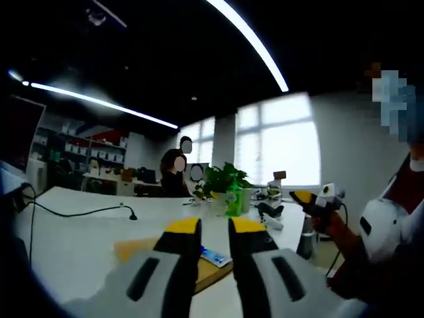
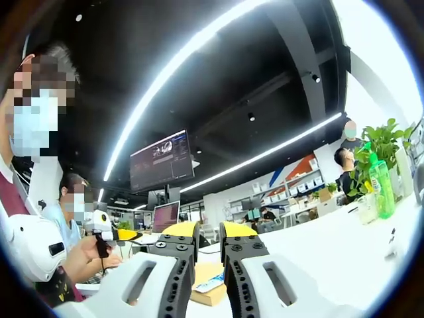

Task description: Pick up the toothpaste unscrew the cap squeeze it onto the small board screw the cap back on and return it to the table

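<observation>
A blue-and-white toothpaste tube [image 1: 216, 256] lies on a small wooden board [image 1: 132, 249] on the white table [image 1: 86, 245], just beyond my left gripper [image 1: 214, 228]. That gripper's yellow-tipped jaws stand a narrow gap apart with nothing between them. The right gripper view shows the same tube [image 2: 211, 283] and board [image 2: 211, 295] below my right gripper [image 2: 209, 232], which is also slightly open and holds nothing. Both grippers hover above the table. My right gripper [image 1: 310, 199] enters the left gripper view from the right, in a person's hand. My left gripper [image 2: 112, 235] shows at the left of the right gripper view.
A green bottle [image 1: 234, 199] and a potted plant [image 1: 222, 177] stand at the table's far side, bottle [image 2: 381, 189] again at right. A black cable [image 1: 79, 213] runs across the left of the table. People sit behind; a monitor [image 2: 161, 161] hangs above.
</observation>
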`<action>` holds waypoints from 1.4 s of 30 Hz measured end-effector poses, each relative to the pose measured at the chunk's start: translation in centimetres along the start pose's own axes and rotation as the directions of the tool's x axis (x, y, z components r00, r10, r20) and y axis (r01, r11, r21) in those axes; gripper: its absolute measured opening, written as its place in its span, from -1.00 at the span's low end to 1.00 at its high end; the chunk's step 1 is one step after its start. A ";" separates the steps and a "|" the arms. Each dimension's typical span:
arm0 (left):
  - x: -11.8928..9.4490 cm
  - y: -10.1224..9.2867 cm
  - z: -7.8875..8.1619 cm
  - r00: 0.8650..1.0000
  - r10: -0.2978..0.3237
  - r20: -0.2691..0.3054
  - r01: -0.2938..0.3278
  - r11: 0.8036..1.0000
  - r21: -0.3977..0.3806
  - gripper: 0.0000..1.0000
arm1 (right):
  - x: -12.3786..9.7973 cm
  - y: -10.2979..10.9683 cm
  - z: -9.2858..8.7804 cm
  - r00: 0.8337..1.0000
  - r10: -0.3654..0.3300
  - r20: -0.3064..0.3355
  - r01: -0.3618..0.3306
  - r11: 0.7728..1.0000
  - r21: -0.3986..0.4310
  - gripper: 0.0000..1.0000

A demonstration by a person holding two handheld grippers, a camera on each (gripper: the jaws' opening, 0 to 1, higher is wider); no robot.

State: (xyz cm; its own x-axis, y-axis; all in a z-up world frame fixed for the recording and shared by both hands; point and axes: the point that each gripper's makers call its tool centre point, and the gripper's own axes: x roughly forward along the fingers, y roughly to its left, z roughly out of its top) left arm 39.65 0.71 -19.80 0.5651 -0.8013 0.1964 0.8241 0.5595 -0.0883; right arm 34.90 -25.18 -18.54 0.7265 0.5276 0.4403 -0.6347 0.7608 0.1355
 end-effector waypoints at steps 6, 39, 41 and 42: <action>0.0 0.2 0.1 1.000 0.008 0.008 -0.008 1.000 -0.003 -0.66 | 1.4 -0.6 0.3 1.000 0.016 0.007 -0.016 1.000 0.011 -0.76; -6.9 3.5 0.9 0.949 0.316 -0.007 -0.311 0.938 0.154 -0.67 | 10.1 -5.9 -7.7 0.953 0.057 -0.299 -0.028 0.994 0.101 -0.66; -7.5 3.6 0.7 0.944 0.329 0.004 -0.326 0.932 0.157 -0.67 | 10.3 -5.9 -9.0 0.935 0.065 -0.347 -0.034 0.995 0.094 -0.65; -7.8 3.7 0.5 0.942 0.336 0.009 -0.333 0.930 0.155 -0.67 | 10.3 -6.0 -9.7 0.926 0.066 -0.371 -0.030 0.994 0.102 -0.65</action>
State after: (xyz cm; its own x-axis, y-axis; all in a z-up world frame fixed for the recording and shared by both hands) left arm 38.27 9.15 -21.13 0.8085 -0.5652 0.1642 0.5724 0.8199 0.0038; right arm 48.71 -20.65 -23.41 0.7288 0.6791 0.0879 -0.6797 0.7020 0.2125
